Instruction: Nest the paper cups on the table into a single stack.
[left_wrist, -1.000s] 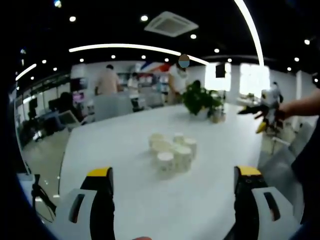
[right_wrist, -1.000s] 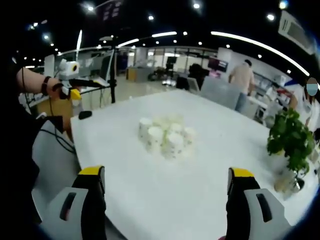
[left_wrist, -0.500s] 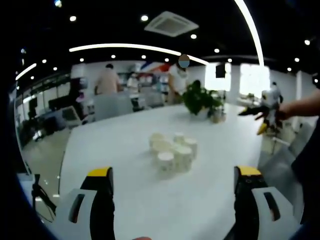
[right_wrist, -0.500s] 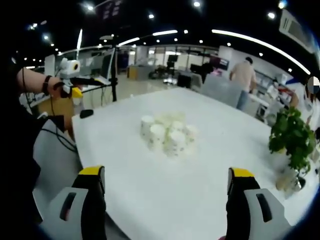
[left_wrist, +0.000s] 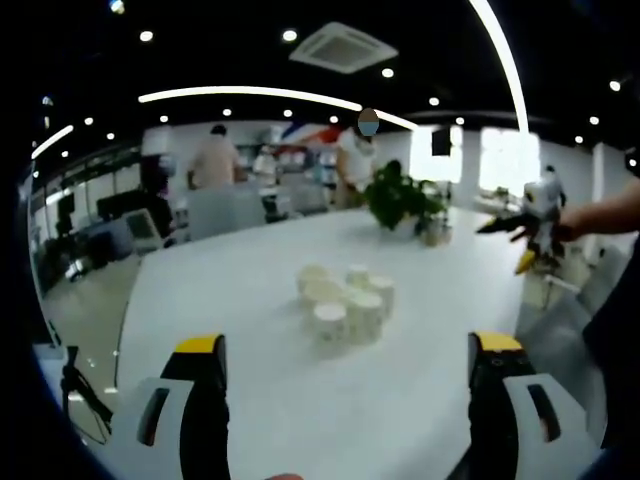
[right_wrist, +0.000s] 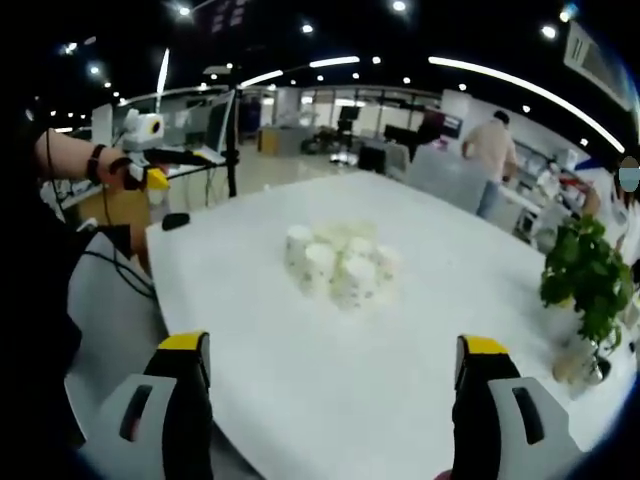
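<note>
Your left gripper has its jaws spread wide with nothing between them, hanging over the near edge of the white table. Your right gripper is the same: jaws wide apart, nothing held. The paper cups sit upright in one tight cluster mid-table, touching each other, well ahead of both grippers; in the right gripper view the cluster is dead ahead. A potted plant stands near the table's far edge, apart from the cups
</note>
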